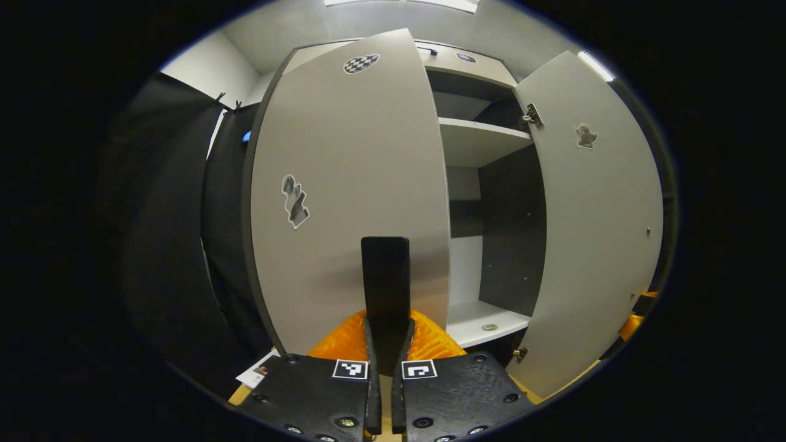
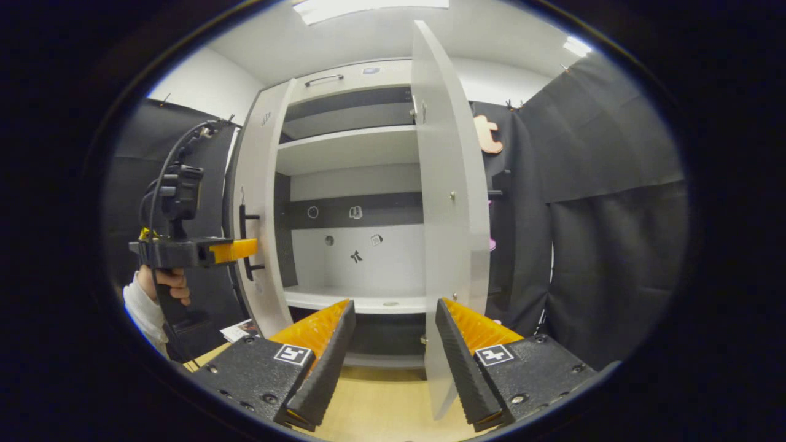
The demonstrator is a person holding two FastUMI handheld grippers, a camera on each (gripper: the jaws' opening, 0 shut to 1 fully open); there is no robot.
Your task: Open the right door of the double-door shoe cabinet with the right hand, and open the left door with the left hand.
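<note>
The left gripper (image 1: 385, 344) is clamped on the vertical black handle (image 1: 385, 276) of the left door (image 1: 344, 184) (partly swung out). The right gripper (image 2: 393, 362) is released; the right door (image 2: 451, 215) stands wide open directly ahead.

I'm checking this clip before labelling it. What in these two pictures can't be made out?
- Left gripper view: the left door's handle hides where the left gripper's fingertips meet it.
- Right gripper view: the back-wall stickers are too small to identify.
- Right gripper view: the right door's front faces away.
</note>
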